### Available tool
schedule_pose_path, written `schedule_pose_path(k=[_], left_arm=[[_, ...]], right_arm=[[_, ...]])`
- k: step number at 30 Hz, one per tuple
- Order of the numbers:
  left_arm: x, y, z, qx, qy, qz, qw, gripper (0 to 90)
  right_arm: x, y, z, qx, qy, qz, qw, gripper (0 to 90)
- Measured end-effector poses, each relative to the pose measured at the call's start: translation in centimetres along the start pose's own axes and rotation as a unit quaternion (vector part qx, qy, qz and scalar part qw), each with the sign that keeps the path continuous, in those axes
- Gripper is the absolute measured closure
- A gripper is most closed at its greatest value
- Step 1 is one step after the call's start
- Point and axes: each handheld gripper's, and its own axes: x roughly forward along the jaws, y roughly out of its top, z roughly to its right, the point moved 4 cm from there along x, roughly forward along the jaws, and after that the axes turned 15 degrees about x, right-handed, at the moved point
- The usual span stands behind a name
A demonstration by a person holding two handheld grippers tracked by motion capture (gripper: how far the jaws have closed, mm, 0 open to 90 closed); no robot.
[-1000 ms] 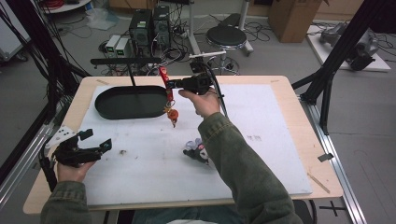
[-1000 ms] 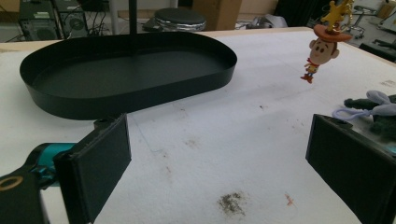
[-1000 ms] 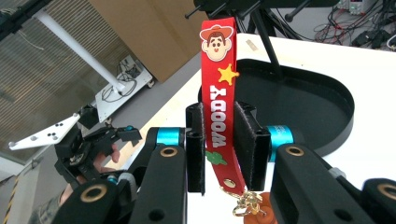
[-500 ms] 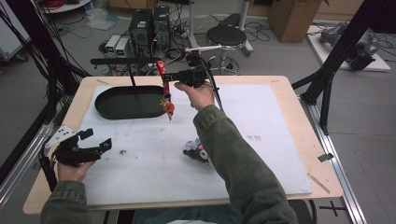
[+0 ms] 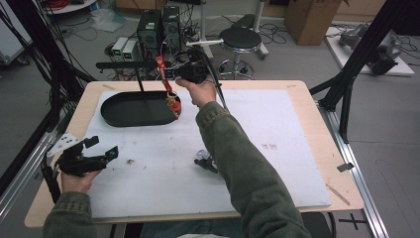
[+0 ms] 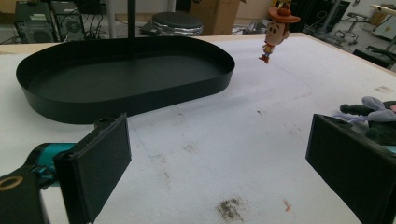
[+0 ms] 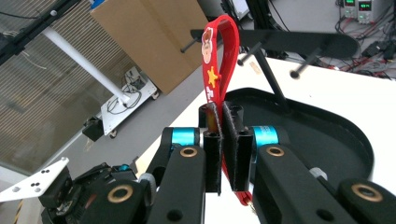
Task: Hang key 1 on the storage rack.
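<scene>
My right gripper (image 5: pixel 169 74) is held high at the back of the table, shut on a red strap (image 5: pixel 161 67) (image 7: pixel 218 70). From the strap a small cowboy-hat figure (image 5: pixel 173 104) (image 6: pixel 276 29) dangles over the right end of a black oval tray (image 5: pixel 119 116) (image 6: pixel 126 81). In the right gripper view the jaws pinch the strap (image 7: pixel 222 149), with the tray (image 7: pixel 327 140) behind. My left gripper (image 5: pixel 101 157) rests open at the front left, its pads (image 6: pixel 100 163) wide apart with nothing between them.
A black stand with a horizontal peg bar (image 5: pixel 126 64) (image 7: pixel 289 43) rises from the tray. A small grey plush toy (image 5: pixel 204 161) (image 6: pixel 373 116) lies mid-table, partly under the right forearm. A white mat (image 5: pixel 277 148) covers the table; a stool (image 5: pixel 240 37) stands beyond.
The right gripper has carried the strap and dangling figure left and toward the back, so the figure now hangs over the tray's right end. The left gripper stayed put.
</scene>
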Motion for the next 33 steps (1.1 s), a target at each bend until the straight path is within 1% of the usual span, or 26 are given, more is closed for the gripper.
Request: schedule_pose_path(k=[4,7,12,14,16,22,24,25,26,27,30,31,33], left_arm=[[0.0,0.0,0.0,-0.002,-0.001,0.002,1.0000,7.0],[0.0,0.0,-0.1,-0.004,0.000,0.005,1.0000,7.0],[0.0,0.1,-0.1,-0.005,-0.001,0.006,1.0000,7.0],[0.0,0.1,-0.2,-0.005,0.000,0.007,1.0000,7.0],[0.0,0.1,-0.2,-0.006,0.000,0.009,0.9999,7.0],[0.0,0.1,-0.3,-0.009,0.000,0.010,0.9999,7.0],[0.0,0.1,-0.3,-0.008,0.000,0.010,0.9999,7.0],[0.0,0.1,-0.3,-0.008,-0.001,0.010,0.9999,7.0],[0.0,0.1,-0.3,-0.009,-0.001,0.010,0.9999,7.0],[0.0,0.1,-0.3,-0.009,-0.001,0.011,0.9999,7.0],[0.0,0.1,-0.4,-0.011,0.000,0.012,0.9999,7.0],[0.0,0.1,-0.4,-0.012,0.000,0.013,0.9998,7.0],[0.0,0.1,-0.5,-0.012,0.000,0.014,0.9998,7.0]], right_arm=[[0.4,0.5,-0.5,-0.004,0.001,0.000,1.0000,87.3],[0.9,1.3,-1.1,-0.010,0.006,0.007,0.9999,87.3],[1.2,2.1,-1.4,-0.008,0.010,0.013,0.9998,87.3],[1.4,2.5,-1.5,-0.001,0.016,0.019,0.9997,87.3],[1.6,2.8,-1.5,0.002,0.016,0.022,0.9996,87.3],[3.0,3.8,-1.2,0.015,0.029,0.035,0.9988,87.3],[3.5,4.0,-1.1,0.023,0.037,0.037,0.9984,87.3],[3.5,4.0,-1.1,0.023,0.037,0.037,0.9984,87.3],[4.1,4.2,-0.9,0.025,0.033,0.037,0.9985,87.3],[4.1,4.2,-0.9,0.025,0.033,0.037,0.9985,87.3],[5.3,4.7,-0.8,0.032,0.030,0.038,0.9983,87.3],[5.6,4.8,-0.8,0.028,0.028,0.041,0.9984,87.3],[6.1,5.1,-1.1,0.022,0.023,0.038,0.9987,87.3]])
